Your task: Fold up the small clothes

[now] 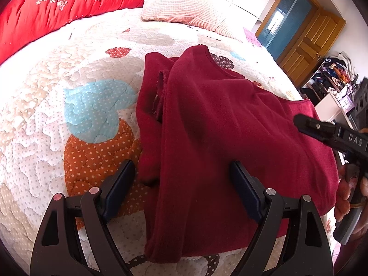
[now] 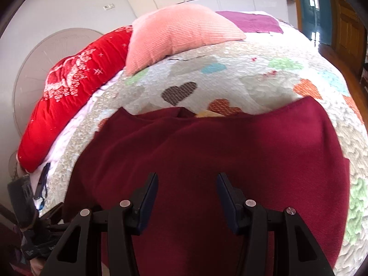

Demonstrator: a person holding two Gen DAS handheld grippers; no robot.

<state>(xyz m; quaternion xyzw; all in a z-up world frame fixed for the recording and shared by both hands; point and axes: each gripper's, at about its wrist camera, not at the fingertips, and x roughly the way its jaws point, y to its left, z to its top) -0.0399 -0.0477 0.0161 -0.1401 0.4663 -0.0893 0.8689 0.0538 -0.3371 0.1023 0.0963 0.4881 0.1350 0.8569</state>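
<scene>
We have our left gripper [image 1: 182,172] spread wide, nothing between its fingers, hovering over the near edge of the dark red top [image 1: 230,124]. One blue pad sits over the quilt at about 8 o'clock, the other over the cloth at 4 o'clock; whether either touches, we cannot tell. Over on the other side, our right gripper [image 2: 187,182] is open too, a clear gap between its pads, empty, poised above the broad flat middle of the same top [image 2: 218,156]. From the left wrist view we see that right gripper [image 1: 306,124] poking in at 3 o'clock above the cloth.

The top lies on the bed, partly folded, a sleeve doubled over along its 9 o'clock side in the left wrist view, cuff showing. Under it spreads the patchwork quilt [image 1: 57,119] with dotted hearts. Out at 12 o'clock sits a pink pillow [image 2: 181,32], a red duvet [image 2: 69,92] bunched at 10 o'clock, and a wooden door [image 1: 306,43] at 2 o'clock.
</scene>
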